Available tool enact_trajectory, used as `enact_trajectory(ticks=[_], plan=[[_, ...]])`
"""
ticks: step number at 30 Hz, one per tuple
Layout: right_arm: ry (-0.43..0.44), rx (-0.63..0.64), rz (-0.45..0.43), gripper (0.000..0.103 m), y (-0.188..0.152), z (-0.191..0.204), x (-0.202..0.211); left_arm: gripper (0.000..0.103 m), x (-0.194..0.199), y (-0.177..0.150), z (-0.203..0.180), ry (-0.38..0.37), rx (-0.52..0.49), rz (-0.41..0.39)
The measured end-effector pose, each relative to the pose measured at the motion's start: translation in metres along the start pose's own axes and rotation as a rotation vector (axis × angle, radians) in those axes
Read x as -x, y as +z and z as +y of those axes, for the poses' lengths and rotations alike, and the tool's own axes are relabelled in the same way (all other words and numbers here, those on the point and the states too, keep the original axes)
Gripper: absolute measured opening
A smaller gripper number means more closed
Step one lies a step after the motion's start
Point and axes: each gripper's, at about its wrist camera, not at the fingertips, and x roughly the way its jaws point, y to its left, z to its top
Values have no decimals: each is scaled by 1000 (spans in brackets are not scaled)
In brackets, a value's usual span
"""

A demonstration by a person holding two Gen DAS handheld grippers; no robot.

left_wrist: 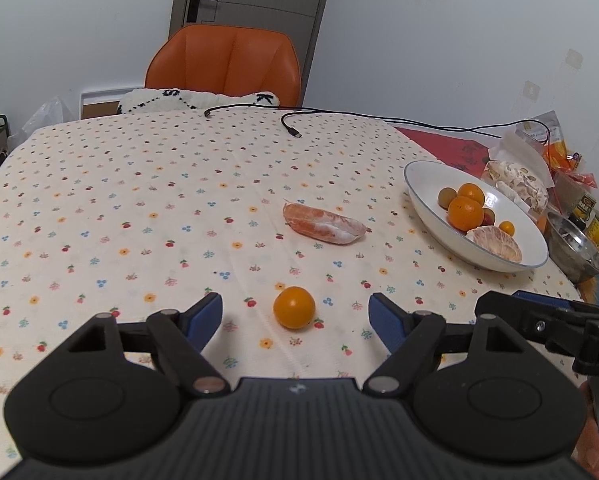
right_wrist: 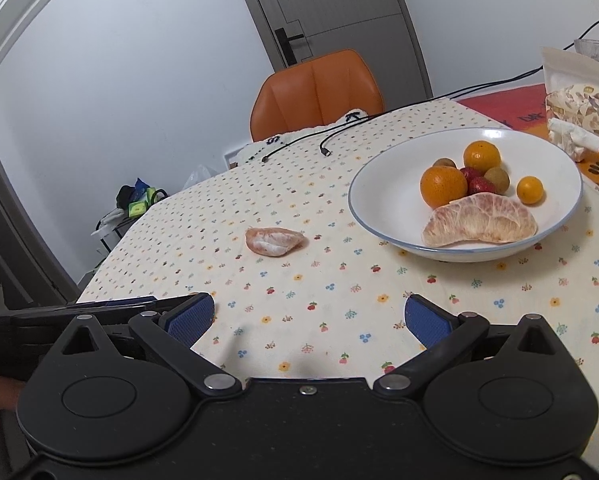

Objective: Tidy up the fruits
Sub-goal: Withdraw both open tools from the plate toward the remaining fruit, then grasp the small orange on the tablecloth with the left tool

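Worktop [left_wrist: 119,200] under flowery cloth, takes up most of view; orange chair [left_wrist: 223,66] tucked at far edge; white bowl [right_wrist: 465,188] off to right, already loaded with two oranges, big pomelo wedge [right_wrist: 479,222], few small fruits; peeled citrus segment [left_wrist: 324,224] lying loose mid-cloth, well apart from bowl; small orange [left_wrist: 294,307] sitting right between fingers of left gripper [left_wrist: 295,314], not touched, jaws spread wide; right gripper [right_wrist: 309,316] also wide open, nothing in it
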Motion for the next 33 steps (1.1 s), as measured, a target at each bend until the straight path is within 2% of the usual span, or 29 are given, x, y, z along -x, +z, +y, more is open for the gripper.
enact_trajectory(ticks=[2, 4, 8, 13, 33], plan=[[-2, -4, 2, 103, 0, -2, -1, 71, -3, 0, -1, 1, -2, 4], [-4, -10, 5, 103, 0, -3, -3, 60, -6, 0, -1, 2, 3, 10], [-11, -13, 14, 103, -1, -4, -6, 49, -9, -2, 2, -1, 19, 10], [-9, -9, 19, 103, -1, -2, -10, 23, -12, -4, 4, -7, 16, 12], [24, 33, 12, 103, 16, 14, -37, 23, 3, 7, 35, 6, 81, -52]])
